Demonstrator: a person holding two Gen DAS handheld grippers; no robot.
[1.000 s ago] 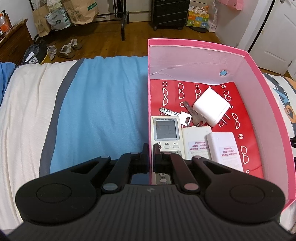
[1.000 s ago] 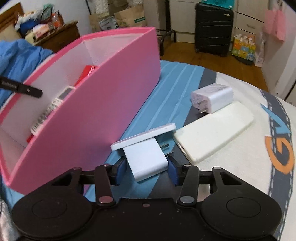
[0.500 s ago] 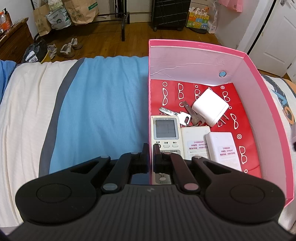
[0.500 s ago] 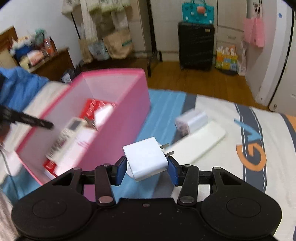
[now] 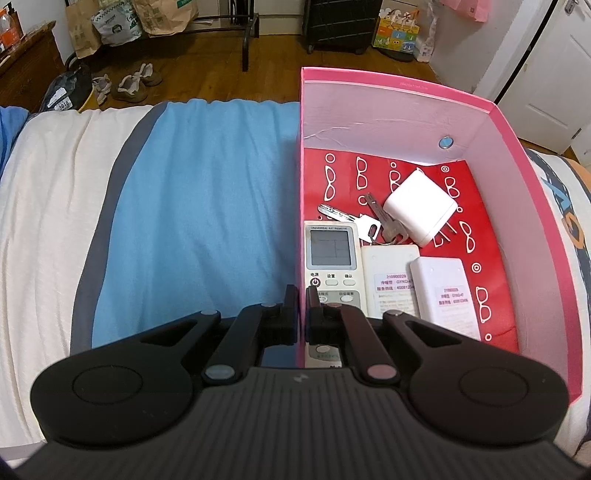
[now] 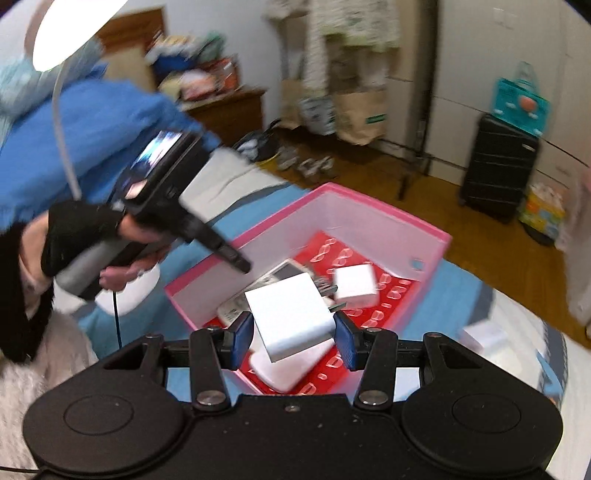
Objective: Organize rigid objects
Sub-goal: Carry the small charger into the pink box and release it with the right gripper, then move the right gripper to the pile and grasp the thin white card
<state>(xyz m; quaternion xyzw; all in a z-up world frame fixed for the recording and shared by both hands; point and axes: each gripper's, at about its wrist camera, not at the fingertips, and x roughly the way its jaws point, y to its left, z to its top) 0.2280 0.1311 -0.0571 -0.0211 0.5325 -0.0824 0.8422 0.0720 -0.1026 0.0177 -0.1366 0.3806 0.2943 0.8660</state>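
Observation:
A pink box [image 5: 399, 88] with a red floor lies on the bed. Inside it are a white air-conditioner remote [image 5: 331, 254], keys [image 5: 369, 221], a white charger [image 5: 419, 208] and two flat white devices [image 5: 391, 280]. My left gripper [image 5: 302, 310] is shut on the box's left wall near its front corner. In the right wrist view my right gripper [image 6: 293, 332] is shut on another white plug charger [image 6: 291, 314], prongs pointing away, held in the air above the near part of the pink box [image 6: 388, 210]. The left gripper [image 6: 240, 264] shows there, in a person's gloved hand [image 6: 85, 229].
The blue and cream bedspread [image 5: 192, 206] stretches left of the box. A blurred white object [image 6: 484, 336] lies on the bed right of the box. A lamp head [image 6: 70, 26] hangs at upper left. Shoes [image 5: 129, 81] and a black suitcase [image 6: 498, 166] stand on the wooden floor.
My right gripper lifted the white charger off the bed and swung left and up to above the pink box. The left gripper kept its hold on the box wall.

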